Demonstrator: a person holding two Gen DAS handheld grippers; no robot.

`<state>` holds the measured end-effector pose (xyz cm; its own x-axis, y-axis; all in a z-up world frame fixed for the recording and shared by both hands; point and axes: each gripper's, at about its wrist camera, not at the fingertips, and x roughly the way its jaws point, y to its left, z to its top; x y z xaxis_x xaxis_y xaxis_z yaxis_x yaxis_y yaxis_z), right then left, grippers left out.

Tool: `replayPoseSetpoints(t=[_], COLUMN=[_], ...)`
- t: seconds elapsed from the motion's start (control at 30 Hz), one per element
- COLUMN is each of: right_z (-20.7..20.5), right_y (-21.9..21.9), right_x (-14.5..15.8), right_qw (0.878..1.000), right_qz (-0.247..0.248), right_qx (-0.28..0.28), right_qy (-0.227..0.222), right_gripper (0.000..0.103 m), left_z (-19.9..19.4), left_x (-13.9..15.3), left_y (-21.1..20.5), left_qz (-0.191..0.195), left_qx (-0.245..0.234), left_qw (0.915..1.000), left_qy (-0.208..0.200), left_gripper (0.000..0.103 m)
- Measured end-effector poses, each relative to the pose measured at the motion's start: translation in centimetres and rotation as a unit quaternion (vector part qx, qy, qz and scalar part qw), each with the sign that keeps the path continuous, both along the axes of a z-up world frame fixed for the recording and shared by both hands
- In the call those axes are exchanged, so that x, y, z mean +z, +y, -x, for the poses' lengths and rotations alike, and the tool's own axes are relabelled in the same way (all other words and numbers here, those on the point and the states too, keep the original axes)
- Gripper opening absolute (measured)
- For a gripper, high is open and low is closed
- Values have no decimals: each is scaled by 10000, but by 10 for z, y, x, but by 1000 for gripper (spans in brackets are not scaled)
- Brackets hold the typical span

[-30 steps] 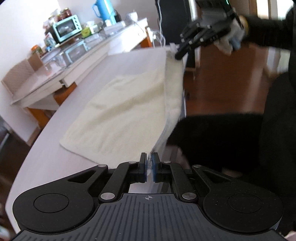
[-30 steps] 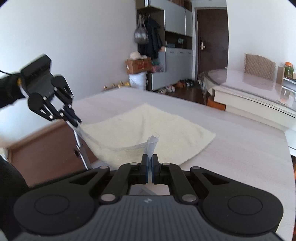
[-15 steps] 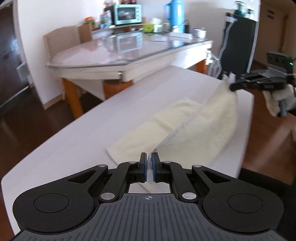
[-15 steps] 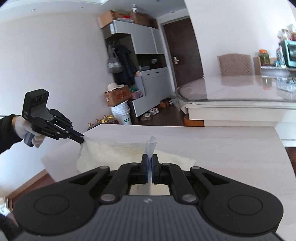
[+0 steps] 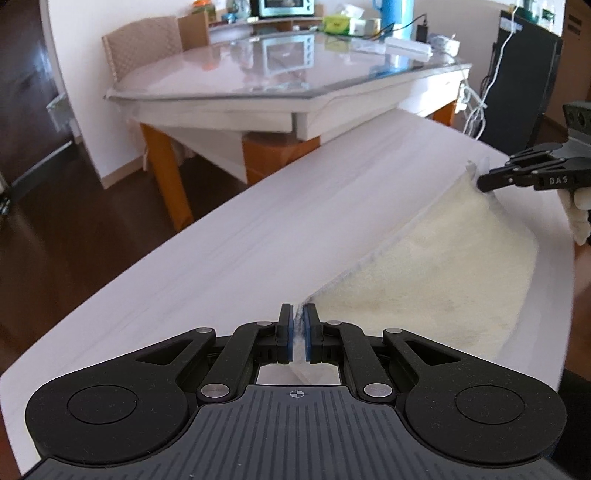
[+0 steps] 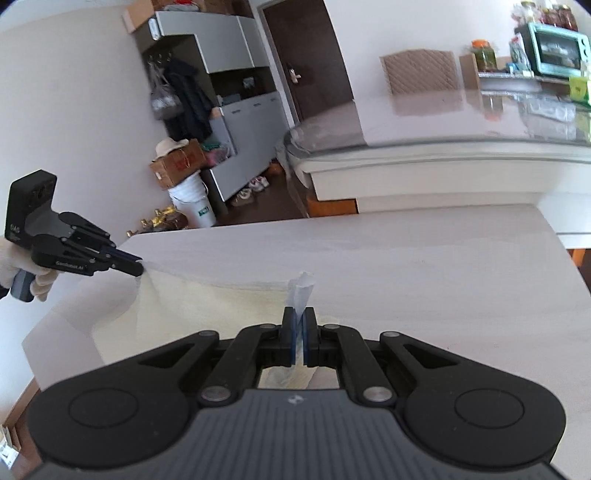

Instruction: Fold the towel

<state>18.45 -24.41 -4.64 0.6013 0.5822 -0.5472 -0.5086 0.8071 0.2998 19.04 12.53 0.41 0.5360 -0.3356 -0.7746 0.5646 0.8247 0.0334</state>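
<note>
Room, left wrist view: dining table [image 5: 288,92] with glass top at 12 o'clock, woven chair [image 5: 144,48] at 11 o'clock, toaster oven [image 5: 286,7] and blue jug [image 5: 397,16] on a far shelf, dark wood floor [image 5: 74,221] at 9 o'clock.
Work surface: pale white table [image 5: 240,236], running from 7 o'clock up to 2 o'clock.
Towel: cream towel [image 5: 443,273] at 3 o'clock, one edge stretched taut between both tools, body sagging down onto the table.
Left gripper [image 5: 299,334]: at 6 o'clock, blue pads pinched tight on a towel corner.
Right gripper [image 5: 482,182]: at 2 o'clock, tips clamped on the opposite corner, gloved hand [image 5: 580,218] behind.
Room, right wrist view: grey cabinet [image 6: 236,103] with hanging coats at 11 o'clock, dark door [image 6: 306,62] at 12 o'clock, cardboard box [image 6: 177,164] on a white bucket [image 6: 192,206], toaster oven [image 6: 554,48] at 1 o'clock.
Towel: towel [image 6: 207,306] at 8 o'clock on the table [image 6: 406,266], top edge lifted.
Right gripper [image 6: 299,332]: at 6 o'clock, narrow, towel corner poking up from between the pads.
Left gripper [image 6: 136,267]: at 9 o'clock, closed on the far corner, held by a gloved hand [image 6: 22,273].
</note>
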Motion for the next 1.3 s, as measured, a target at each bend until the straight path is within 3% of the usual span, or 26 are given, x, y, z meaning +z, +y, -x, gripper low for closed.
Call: replayPoseSetpoints(t=[0.33, 0.5, 0.63, 0.87, 0.93, 1.03, 1.2, 1.3], right_z=[-8, -6, -1, 11, 17, 30, 58, 69], right_y=[16, 18, 14, 10, 10, 15, 34, 41], right_x=[-14, -12, -5, 8, 14, 22, 25, 24], right_qw=[9980, 9963, 9959, 9963, 9964, 9960, 9888, 9874], right_qz=[629, 860, 890, 826, 800, 809, 1351, 1429], right_qx=[-5, -30, -102, -122, -120, -79, 142, 227], right_qy=[59, -44, -148, -202, -256, -369, -616, -638], right_gripper=[6, 21, 24, 26, 32, 39, 39, 39], left_z=[-10, -9, -6, 6, 12, 21, 39, 49], left_x=[-24, -24, -22, -13, -10, -5, -3, -7], left_y=[-2, -8, -5, 15, 16, 12, -6, -15], left_qz=[-156, -386, -532, -540, -504, -496, -659, -696], left_qx=[103, 25, 101, 346, 372, 278, -117, -307], left_qw=[9998, 9992, 9984, 9976, 9974, 9970, 9954, 9949], left_qy=[48, -34, -145, -263, -345, -532, -691, -665], left_gripper=[7, 11, 33, 36, 39, 41, 49, 52])
